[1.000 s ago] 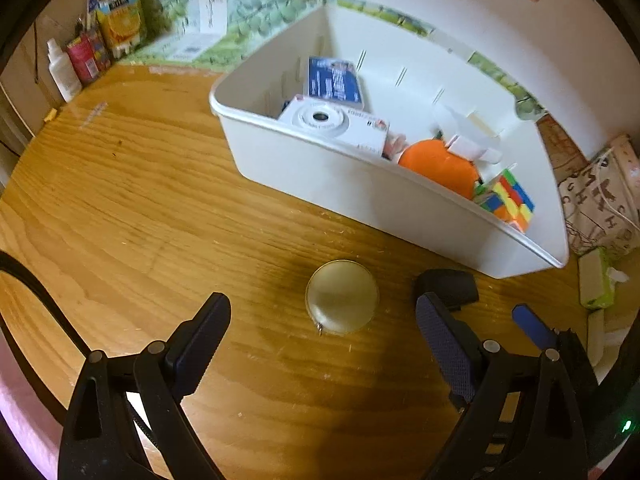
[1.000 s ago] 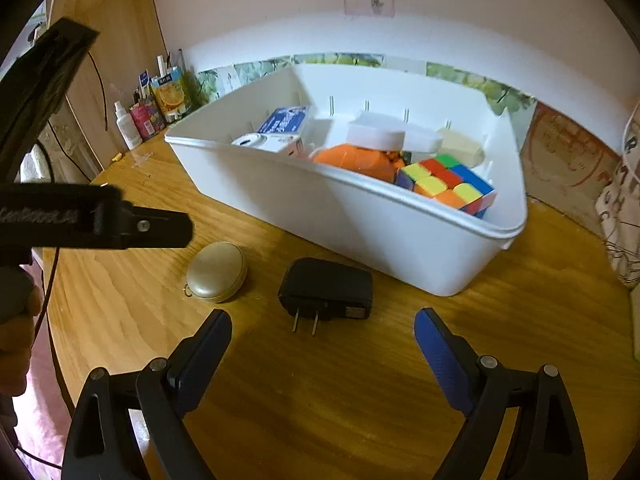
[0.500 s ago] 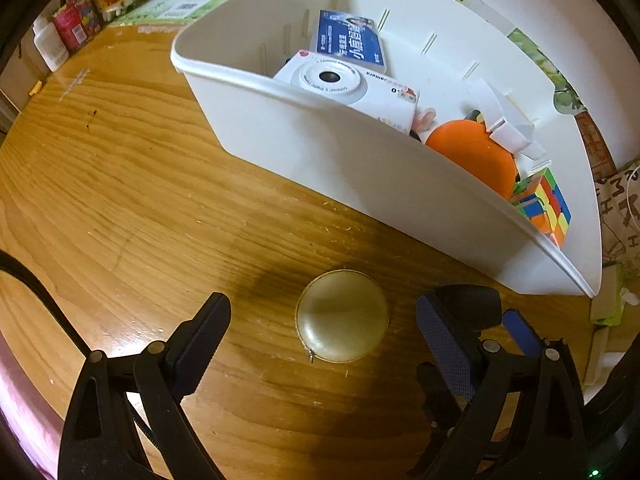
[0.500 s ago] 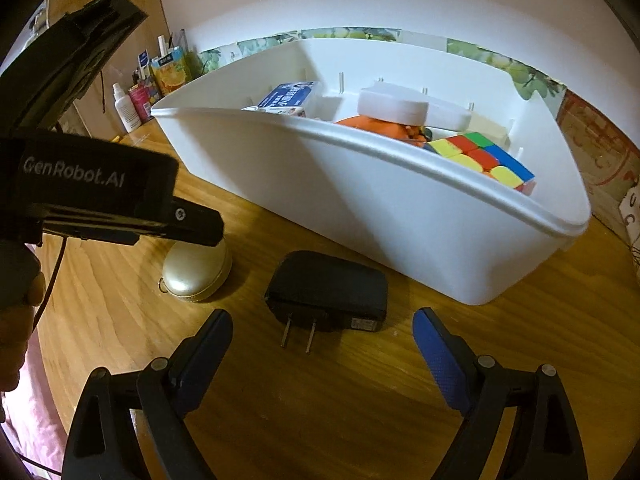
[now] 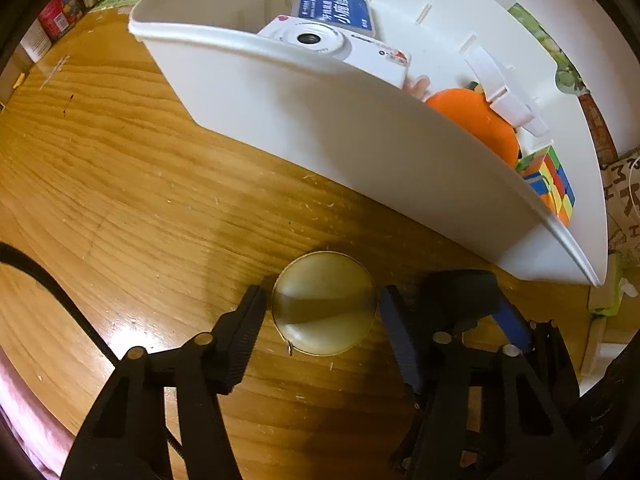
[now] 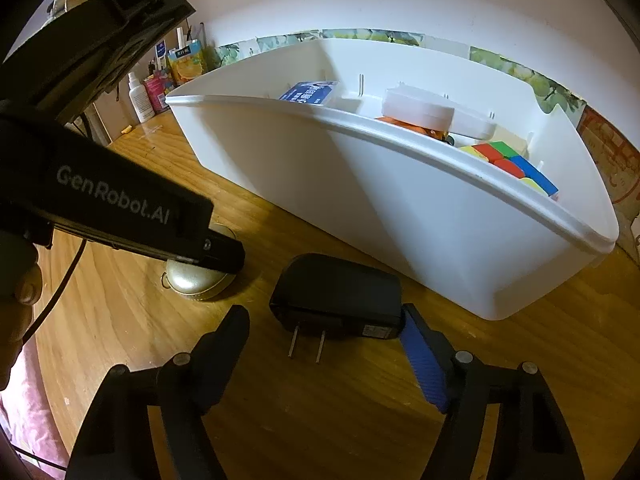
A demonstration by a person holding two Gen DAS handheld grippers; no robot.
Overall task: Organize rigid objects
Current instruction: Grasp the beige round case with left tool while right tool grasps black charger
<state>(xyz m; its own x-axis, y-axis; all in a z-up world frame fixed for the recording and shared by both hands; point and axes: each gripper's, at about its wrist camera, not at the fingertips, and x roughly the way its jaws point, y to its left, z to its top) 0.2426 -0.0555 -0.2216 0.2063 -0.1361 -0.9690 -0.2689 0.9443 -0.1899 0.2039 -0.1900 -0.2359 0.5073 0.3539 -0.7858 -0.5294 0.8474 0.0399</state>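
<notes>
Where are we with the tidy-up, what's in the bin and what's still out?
Done: the camera, blue box, orange item and puzzle cube sit in the white bin. In hand: the left gripper has just been closing around the gold round case, the right gripper around the black plug adapter; both items are on the table. Left: lifting both into the bin.

On the wooden table [image 5: 120, 168]: one white bin [image 5: 360, 152]; one round gold case [image 5: 324, 304]; one black plug adapter [image 6: 340, 296]; two grippers, left gripper [image 5: 322, 312] and right gripper [image 6: 324, 340]. Inside the bin: one white camera [image 5: 320, 42]; one blue box [image 5: 340, 8]; one orange object [image 5: 476, 120]; one colour cube [image 5: 552, 184]; one white case [image 6: 420, 110].
</notes>
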